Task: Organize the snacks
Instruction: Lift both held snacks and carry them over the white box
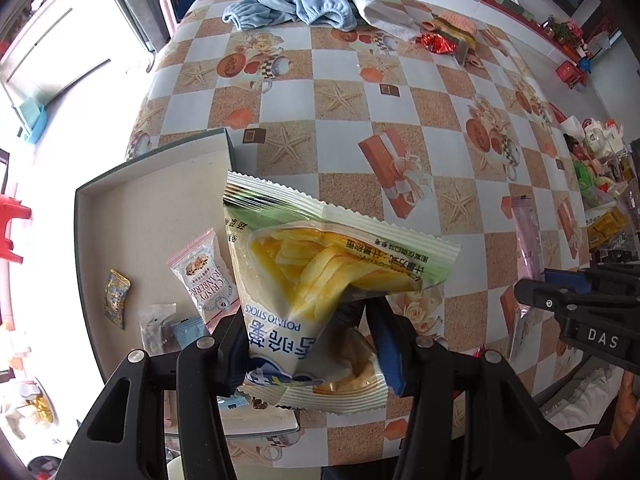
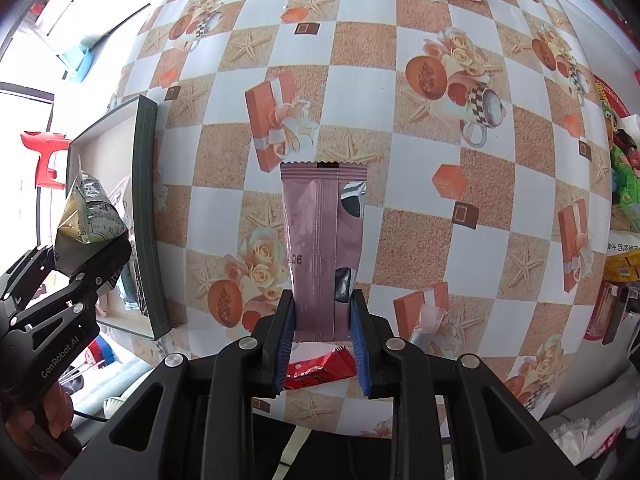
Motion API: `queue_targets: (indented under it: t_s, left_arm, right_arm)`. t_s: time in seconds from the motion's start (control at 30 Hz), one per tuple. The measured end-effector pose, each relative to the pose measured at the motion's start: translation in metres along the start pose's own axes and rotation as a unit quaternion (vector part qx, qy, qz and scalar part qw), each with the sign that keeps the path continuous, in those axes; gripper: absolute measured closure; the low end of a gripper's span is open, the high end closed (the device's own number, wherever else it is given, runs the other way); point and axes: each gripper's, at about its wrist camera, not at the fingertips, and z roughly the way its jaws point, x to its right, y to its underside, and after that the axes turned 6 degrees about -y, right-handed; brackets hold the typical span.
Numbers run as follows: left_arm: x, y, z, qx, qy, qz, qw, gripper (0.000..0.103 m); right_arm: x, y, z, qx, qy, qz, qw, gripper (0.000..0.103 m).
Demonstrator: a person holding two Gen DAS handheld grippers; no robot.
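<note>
- Potato sticks bag [image 1: 320, 300] hangs at the lower middle of the left wrist view, pinched by the left claw [image 1: 312, 344], long axis running away from the camera, its crimped green end farthest.
- Pink sachet [image 2: 322, 248], in the right wrist view, is pinched at its near end by the right claw [image 2: 323, 336], pointing straight up the frame.
- Below it a red wrapper [image 2: 320, 366] lies on the worktop [image 2: 420, 220].
- Left of the bag, a shallow box [image 1: 120, 216] holds small snack packets [image 1: 202, 280].

Table with checkered, starfish-printed cloth [image 1: 400, 80], bearing an open shallow box [image 1: 120, 216], blue garment [image 1: 288, 0], white towel [image 1: 376, 8] and red wrapper [image 2: 320, 368].
</note>
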Motion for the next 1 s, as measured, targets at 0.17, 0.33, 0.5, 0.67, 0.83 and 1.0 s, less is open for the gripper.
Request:
queue_targets:
  t_s: [0.17,0.33,0.5,0.67,0.83,1.0]
  left_arm:
    - [-0.015,0.002,-0.008,0.013,0.005,-0.025,0.9996,0.046]
    - [-0.035,0.009,-0.009,0.010,0.005,-0.054,0.9985,0.046]
    - [-0.061,0.020,-0.006,0.004,-0.002,-0.085,0.9964,0.046]
    - [-0.086,0.034,0.003,-0.012,-0.010,-0.116,0.9932,0.046]
    - [-0.107,0.049,0.008,-0.022,-0.023,-0.148,0.9885,0.046]
    - [-0.125,0.059,0.016,-0.034,-0.029,-0.172,0.9841,0.046]
  right_arm:
    - [-0.003,0.003,-0.004,0.009,-0.001,0.001,1.000,0.075]
    - [-0.006,0.003,0.001,-0.001,-0.004,-0.001,1.000,0.075]
    - [-0.018,-0.001,0.005,-0.014,-0.006,-0.020,1.000,0.075]
    - [-0.041,-0.009,0.012,-0.028,0.001,-0.048,0.998,0.075]
    - [-0.072,-0.018,0.021,-0.046,0.006,-0.087,0.995,0.075]
    - [-0.104,-0.021,0.031,-0.061,0.010,-0.130,0.990,0.075]
